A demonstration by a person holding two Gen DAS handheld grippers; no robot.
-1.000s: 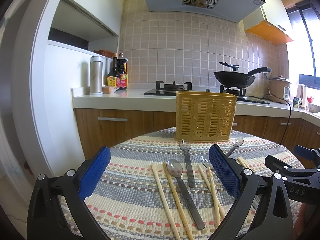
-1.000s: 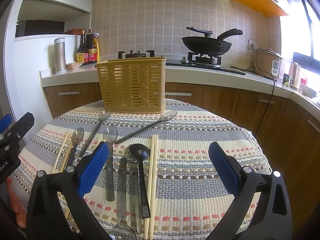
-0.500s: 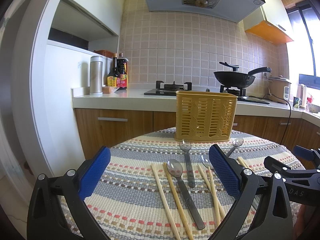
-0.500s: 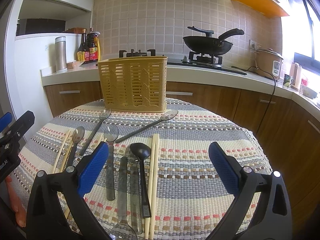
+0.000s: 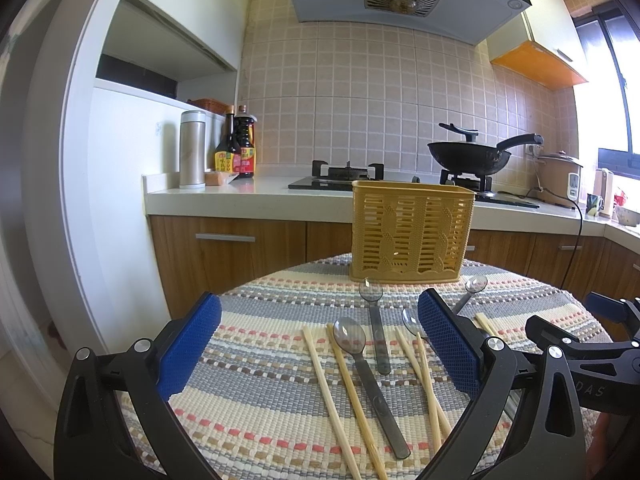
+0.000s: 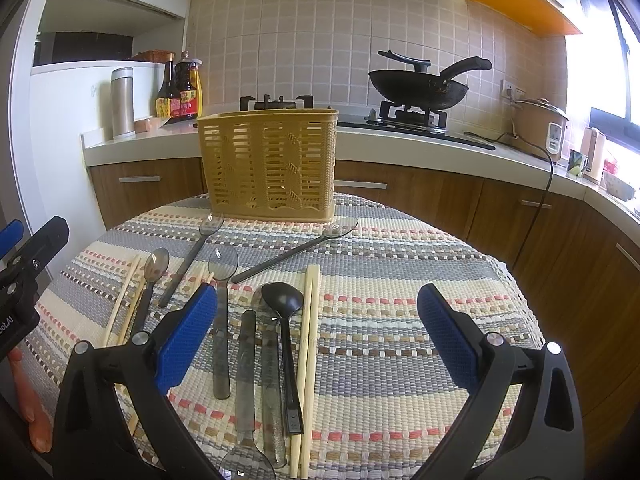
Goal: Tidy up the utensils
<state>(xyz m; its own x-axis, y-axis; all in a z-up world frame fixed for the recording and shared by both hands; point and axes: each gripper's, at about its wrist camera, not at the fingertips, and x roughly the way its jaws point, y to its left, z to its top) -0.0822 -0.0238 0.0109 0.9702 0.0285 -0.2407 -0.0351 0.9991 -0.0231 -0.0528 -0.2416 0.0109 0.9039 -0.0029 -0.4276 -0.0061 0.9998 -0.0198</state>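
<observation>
Both grippers are released and holding nothing: my left gripper (image 5: 318,344) and right gripper (image 6: 316,340) hover over the near edge of the round table (image 6: 420,264), jaws spread wide

Right half of the table is bare striped cloth out to the right edge, plenty of room there. All utensils crowd the left and middle

Right view only: black spoon (image 6: 286,332), bowl pointing at the far edge, handle toward me, just beside a chopstick pair (image 6: 308,344) lying near-to-far on its right; grey spoons on its left partly run out of frame at the near edge. Further back a long clear spoon (image 6: 296,250) lies diagonally, bowl toward the holder's right corner

Left view shows better: loose chopsticks (image 5: 332,392) fanned near-to-far either side of a clear spoon (image 5: 368,376), bowl away from me. Its right finger hides part of another spoon

Yellow utensil holder (image 6: 270,164) stands upright at the far edge, long side facing me. I can't see into it from either view

Kitchen counter (image 5: 248,196) lies beyond
</observation>
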